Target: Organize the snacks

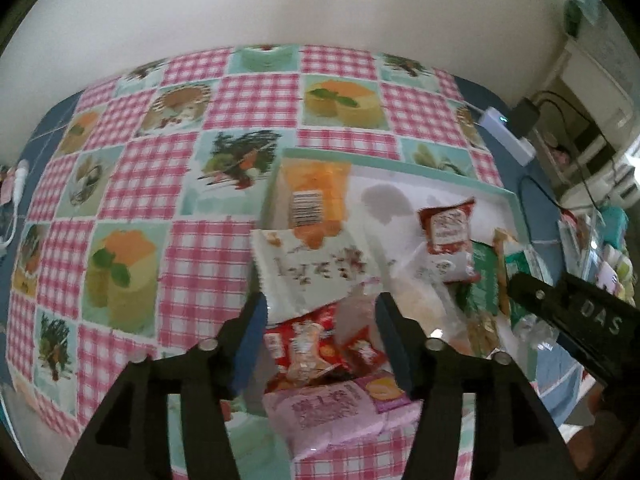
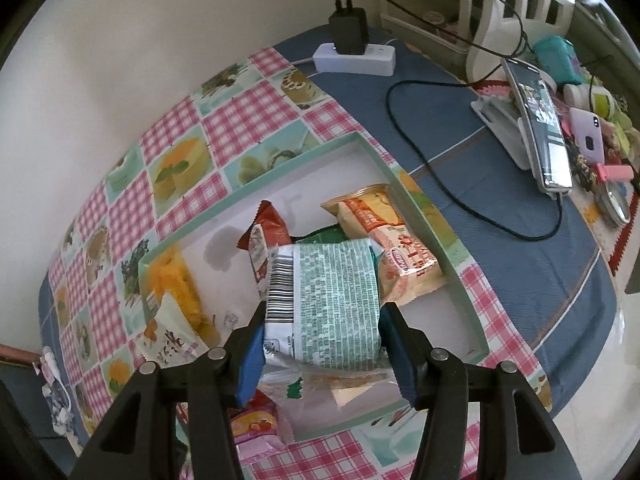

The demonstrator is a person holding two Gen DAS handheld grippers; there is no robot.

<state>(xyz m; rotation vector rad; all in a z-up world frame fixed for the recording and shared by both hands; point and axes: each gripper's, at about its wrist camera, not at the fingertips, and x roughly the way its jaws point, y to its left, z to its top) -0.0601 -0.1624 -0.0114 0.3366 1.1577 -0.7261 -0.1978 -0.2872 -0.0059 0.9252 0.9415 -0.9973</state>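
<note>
Snacks fill a shallow white tray (image 1: 400, 166) with a mint-green rim, which lies on a bench covered by a pink-checked cloth (image 1: 248, 96) with food pictures. In the left wrist view, an orange packet (image 1: 316, 196) with a barcode leans in the tray's far left corner. Nearer lies a white packet (image 1: 308, 272) with printed characters. A red-and-white sachet (image 1: 448, 240) sits toward the right, with green packets (image 1: 486, 280) beyond it. The left claw (image 1: 320, 340) hangs with its blue-padded fingers (image 1: 250, 344) apart. Between and below them lie a red packet (image 1: 304, 348) and a pink packet (image 1: 324, 412), and the pads press on neither. The pink packet overhangs the tray's near edge. The right claw's black body (image 1: 580, 320) enters at the right edge.

In the right wrist view, the right claw (image 2: 324, 332) is clamped on a pale green packet (image 2: 332, 300), its back covered in fine print with a barcode along the left side. Both blue pads (image 2: 252, 360) bear against the packet's sides. It is held over the tray's (image 2: 424, 216) near half. Beyond it lie a yellow-and-orange packet (image 2: 384, 232) against the tray's right wall and the red-and-white sachet (image 2: 264, 236) toward the middle. The orange packet (image 2: 176, 284) stands at the left wall. A white power strip (image 2: 356, 58) with a black charger, a phone on a stand (image 2: 544, 128) and small clutter rest on the blue cloth (image 2: 520, 264) to the right.
</note>
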